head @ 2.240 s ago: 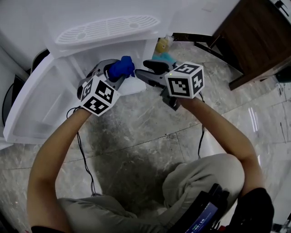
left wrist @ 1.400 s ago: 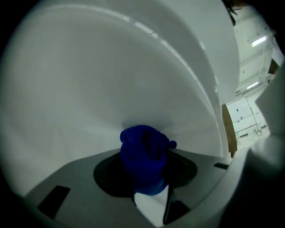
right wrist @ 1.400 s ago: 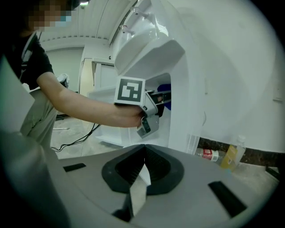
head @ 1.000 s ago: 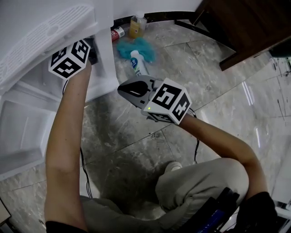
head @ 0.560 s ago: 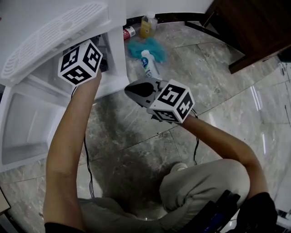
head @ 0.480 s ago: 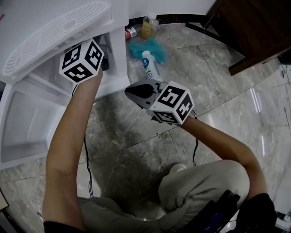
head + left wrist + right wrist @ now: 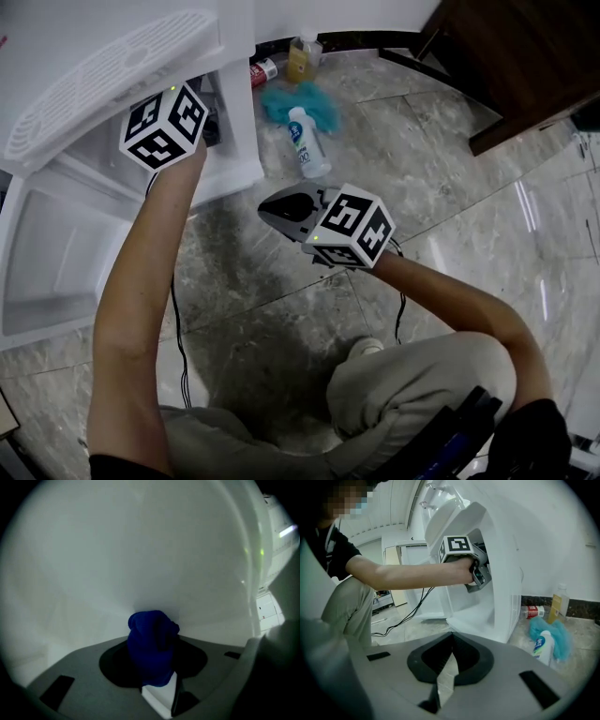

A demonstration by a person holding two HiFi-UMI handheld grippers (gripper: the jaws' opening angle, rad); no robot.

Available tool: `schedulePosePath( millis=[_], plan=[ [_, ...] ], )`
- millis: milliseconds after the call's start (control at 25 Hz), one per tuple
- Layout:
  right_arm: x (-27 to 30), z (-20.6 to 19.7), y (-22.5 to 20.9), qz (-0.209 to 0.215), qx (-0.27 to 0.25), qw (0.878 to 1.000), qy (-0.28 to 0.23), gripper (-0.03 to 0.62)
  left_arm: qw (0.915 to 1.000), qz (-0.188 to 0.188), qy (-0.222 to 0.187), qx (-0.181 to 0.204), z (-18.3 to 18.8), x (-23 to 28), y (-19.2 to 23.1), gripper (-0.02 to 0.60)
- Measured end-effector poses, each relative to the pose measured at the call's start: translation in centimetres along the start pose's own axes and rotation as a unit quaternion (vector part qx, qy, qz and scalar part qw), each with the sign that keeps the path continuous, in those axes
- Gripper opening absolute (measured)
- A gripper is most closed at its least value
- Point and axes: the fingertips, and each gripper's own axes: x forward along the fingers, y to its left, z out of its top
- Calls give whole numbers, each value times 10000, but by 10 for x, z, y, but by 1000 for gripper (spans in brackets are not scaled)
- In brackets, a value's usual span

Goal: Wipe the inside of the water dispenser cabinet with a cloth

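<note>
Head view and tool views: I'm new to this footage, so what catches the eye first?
The blue cloth stands out, bright against the white cabinet wall and gripped in the left tool. In the head view, the right tool hangs shut and empty over the marble floor. A white bottle lies by a teal rag beside the cabinet.

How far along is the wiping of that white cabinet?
Done: the cabinet door stands open, and the blue cloth is clamped in the left gripper. In hand: that gripper reaches inside, with the cloth at the white inner wall. The right gripper is outside, shut and empty. Left: the wiping itself; nothing shows which parts are already clean.
</note>
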Motion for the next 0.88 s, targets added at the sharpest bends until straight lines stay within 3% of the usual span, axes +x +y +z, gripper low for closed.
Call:
schedulePosePath(
  millis=[280,480,600,720,880],
  plan=[
    [20,5,20,271,-48,9996,41,-2,9997,-125,157,121,0,1,-5,164],
    [10,-10,18,222,488,9985,-62,-2,9990,210,12,400,6,19,13,164],
    [2,-17,15,151,496,9987,-23,-2,9987,235,60,444,5,19,12,164],
    [-2,-14,6,74,711,9974,-88,-2,9979,-79,328,546,2,13,4,164],
    [1,1,-6,-52,956,9951,-230,-2,9921,-827,735,595,3,-13,-16,164]
  ],
)
